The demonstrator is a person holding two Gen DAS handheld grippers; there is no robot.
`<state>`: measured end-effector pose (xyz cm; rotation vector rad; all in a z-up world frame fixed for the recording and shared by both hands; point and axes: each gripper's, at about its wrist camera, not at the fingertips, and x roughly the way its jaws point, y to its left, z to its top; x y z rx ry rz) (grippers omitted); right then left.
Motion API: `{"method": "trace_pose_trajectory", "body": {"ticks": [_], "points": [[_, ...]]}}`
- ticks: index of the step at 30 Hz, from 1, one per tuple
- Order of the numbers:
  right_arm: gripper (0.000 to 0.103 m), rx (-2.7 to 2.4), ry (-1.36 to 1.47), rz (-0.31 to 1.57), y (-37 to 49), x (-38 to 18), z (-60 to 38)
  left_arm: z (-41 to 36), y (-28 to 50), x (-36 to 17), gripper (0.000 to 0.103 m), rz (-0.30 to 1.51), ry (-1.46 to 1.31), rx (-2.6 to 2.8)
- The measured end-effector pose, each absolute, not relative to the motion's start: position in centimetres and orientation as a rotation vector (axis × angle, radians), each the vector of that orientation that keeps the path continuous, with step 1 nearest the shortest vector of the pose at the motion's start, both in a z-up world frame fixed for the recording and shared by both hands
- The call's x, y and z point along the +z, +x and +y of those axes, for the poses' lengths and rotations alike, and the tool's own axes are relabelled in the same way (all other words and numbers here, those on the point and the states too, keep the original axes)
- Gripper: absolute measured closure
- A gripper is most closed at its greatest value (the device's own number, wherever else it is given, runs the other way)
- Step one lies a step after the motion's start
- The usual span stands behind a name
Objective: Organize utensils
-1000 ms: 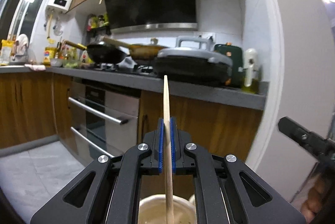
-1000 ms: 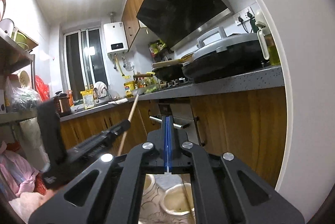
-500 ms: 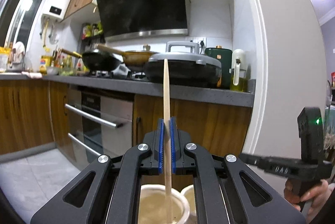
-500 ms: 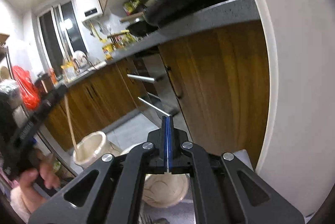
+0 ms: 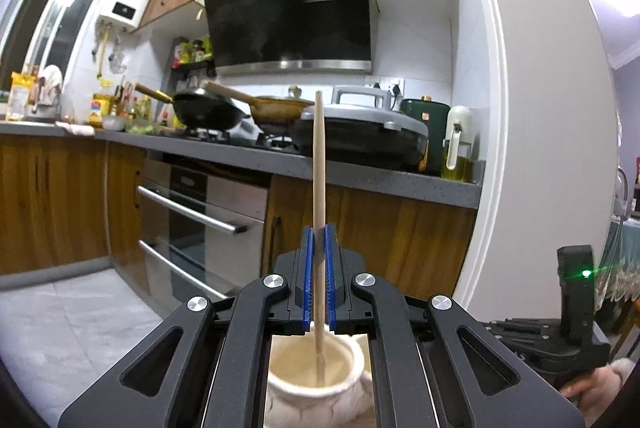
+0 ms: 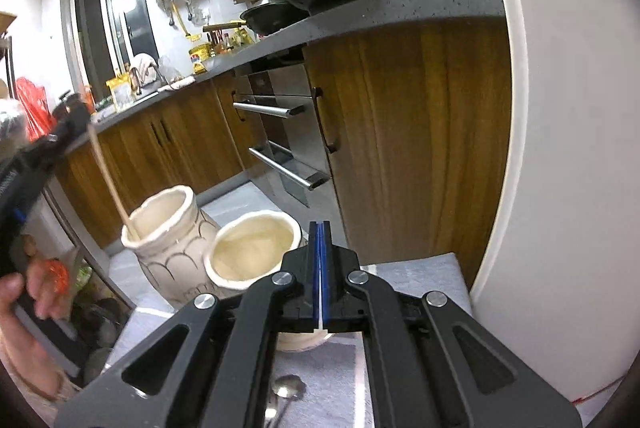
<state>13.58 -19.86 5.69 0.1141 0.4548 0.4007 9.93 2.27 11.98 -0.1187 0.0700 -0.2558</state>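
Note:
My left gripper [image 5: 318, 234] stands around a wooden chopstick [image 5: 319, 163]; its blue pads have a small gap each side of the stick. The chopstick's lower end is inside a tall cream ceramic jar [image 5: 316, 380]. In the right wrist view the same chopstick [image 6: 108, 179] leans in the taller jar [image 6: 168, 240], with a shorter cream jar [image 6: 256, 252] beside it. My right gripper [image 6: 320, 228] is shut and empty, above a metal spoon [image 6: 286, 394] lying on the grey cloth [image 6: 416, 276].
Wooden cabinets and an oven [image 6: 280, 131] stand behind the jars. A grey counter [image 5: 360, 171] carries pans and an electric griddle [image 5: 360, 131]. A white wall [image 6: 560, 147] rises at the right. The right gripper's body [image 5: 560, 340] shows low right in the left wrist view.
The left gripper's pads have parted slightly from the chopstick, whose tip has sunk into the jar. The right gripper has tilted down toward the jars and the spoon.

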Motion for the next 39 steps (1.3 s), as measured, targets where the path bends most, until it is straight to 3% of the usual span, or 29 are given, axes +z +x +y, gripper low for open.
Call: {"method": "trace_pose_trajectory", "body": {"ticks": [19,26,28,32,34,39], "points": [[0.103,0.336,0.008,0.497,10.3,3.0,-19.9,3.2,0.7,12.5,0.098,0.049,-0.07,-0.234],[0.089,0.339,-0.005,0.592,9.7,-0.5,-20.2,3.8,-0.4,10.2,0.098,0.307,-0.057,-0.269],[0.075,0.344,-0.02,0.603,9.4,-1.1,-20.0,3.9,0.0,8.7,0.098,0.403,-0.049,-0.271],[0.072,0.344,-0.036,0.582,8.4,-1.4,-19.6,4.4,0.7,5.5,0.098,0.545,-0.039,-0.261],[0.064,0.348,-0.036,0.575,8.2,-1.4,-19.4,4.7,1.4,3.9,0.098,0.627,-0.056,-0.269],[0.058,0.356,-0.06,0.554,7.6,-1.4,-18.6,4.8,2.0,2.1,0.096,0.688,-0.033,-0.215]]}}
